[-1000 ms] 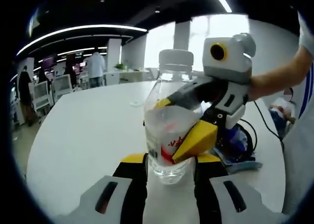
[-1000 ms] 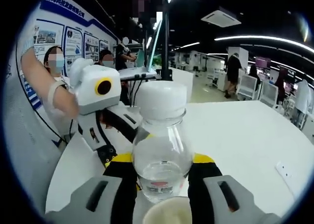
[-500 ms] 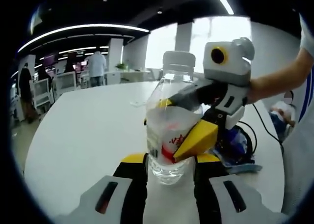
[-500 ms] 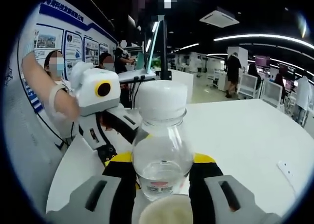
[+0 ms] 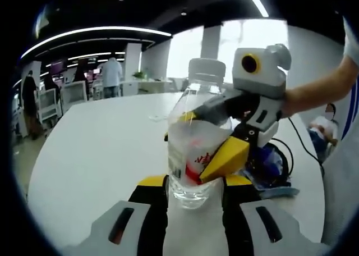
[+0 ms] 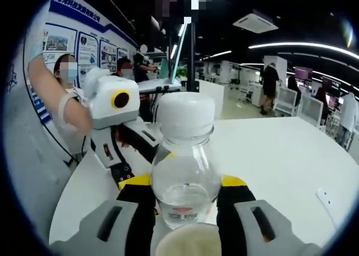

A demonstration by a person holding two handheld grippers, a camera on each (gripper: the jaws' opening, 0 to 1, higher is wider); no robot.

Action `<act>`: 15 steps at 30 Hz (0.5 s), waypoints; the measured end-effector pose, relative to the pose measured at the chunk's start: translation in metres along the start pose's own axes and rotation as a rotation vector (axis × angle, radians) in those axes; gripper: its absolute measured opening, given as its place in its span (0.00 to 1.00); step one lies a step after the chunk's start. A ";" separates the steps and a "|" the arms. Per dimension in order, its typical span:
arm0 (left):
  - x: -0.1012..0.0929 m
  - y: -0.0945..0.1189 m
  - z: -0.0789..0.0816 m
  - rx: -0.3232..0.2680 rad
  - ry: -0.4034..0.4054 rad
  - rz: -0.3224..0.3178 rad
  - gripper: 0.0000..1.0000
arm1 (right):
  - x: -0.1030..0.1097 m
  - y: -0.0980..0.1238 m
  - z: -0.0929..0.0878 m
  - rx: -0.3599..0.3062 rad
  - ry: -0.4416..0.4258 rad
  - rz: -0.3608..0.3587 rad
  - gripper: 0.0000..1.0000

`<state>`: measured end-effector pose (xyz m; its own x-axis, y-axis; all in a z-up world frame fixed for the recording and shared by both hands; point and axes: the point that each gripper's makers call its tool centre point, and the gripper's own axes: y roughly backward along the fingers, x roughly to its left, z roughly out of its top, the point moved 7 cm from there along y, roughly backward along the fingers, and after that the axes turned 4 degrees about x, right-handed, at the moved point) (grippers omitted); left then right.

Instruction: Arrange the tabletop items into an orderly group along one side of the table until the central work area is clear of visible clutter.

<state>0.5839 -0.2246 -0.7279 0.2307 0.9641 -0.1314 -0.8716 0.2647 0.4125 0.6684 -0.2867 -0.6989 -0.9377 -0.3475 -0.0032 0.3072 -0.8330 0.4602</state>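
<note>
A clear water bottle (image 5: 195, 149) with a white cap and a red-printed label stands upright between the jaws of my left gripper (image 5: 194, 183), which press against its base on both sides. My right gripper (image 5: 216, 141) reaches in from the right, one yellow fingertip on the bottle's front and the other showing through the plastic. In the right gripper view the same bottle (image 6: 185, 172) sits between my right gripper's (image 6: 185, 188) own jaws, which close on its lower body. The left gripper (image 6: 137, 155) comes in from the left there, held by a person's hand.
The round white table (image 5: 95, 155) stretches far behind the bottle. A blue item with a black cable (image 5: 272, 160) lies at the right edge. A small white object (image 6: 328, 200) lies on the table at the right. A beige round rim (image 6: 182, 245) shows just below the bottle. People and chairs stand beyond.
Almost nothing: both views have shifted a little. The bottle stays between both pairs of jaws.
</note>
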 end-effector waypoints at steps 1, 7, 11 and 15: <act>0.000 0.000 0.000 0.000 0.001 -0.001 0.33 | -0.001 0.000 0.000 0.001 0.005 0.002 0.39; 0.000 0.000 -0.001 0.003 0.005 -0.003 0.34 | 0.000 0.000 0.000 0.002 -0.007 -0.001 0.40; 0.000 0.000 -0.003 0.010 0.012 -0.003 0.34 | 0.000 0.000 0.006 -0.049 -0.057 -0.013 0.46; -0.001 0.001 -0.003 0.017 0.014 -0.006 0.37 | -0.004 0.002 0.006 -0.033 -0.037 -0.019 0.50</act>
<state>0.5812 -0.2249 -0.7301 0.2296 0.9623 -0.1461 -0.8627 0.2707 0.4272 0.6714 -0.2840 -0.6924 -0.9485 -0.3159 0.0216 0.2939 -0.8531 0.4310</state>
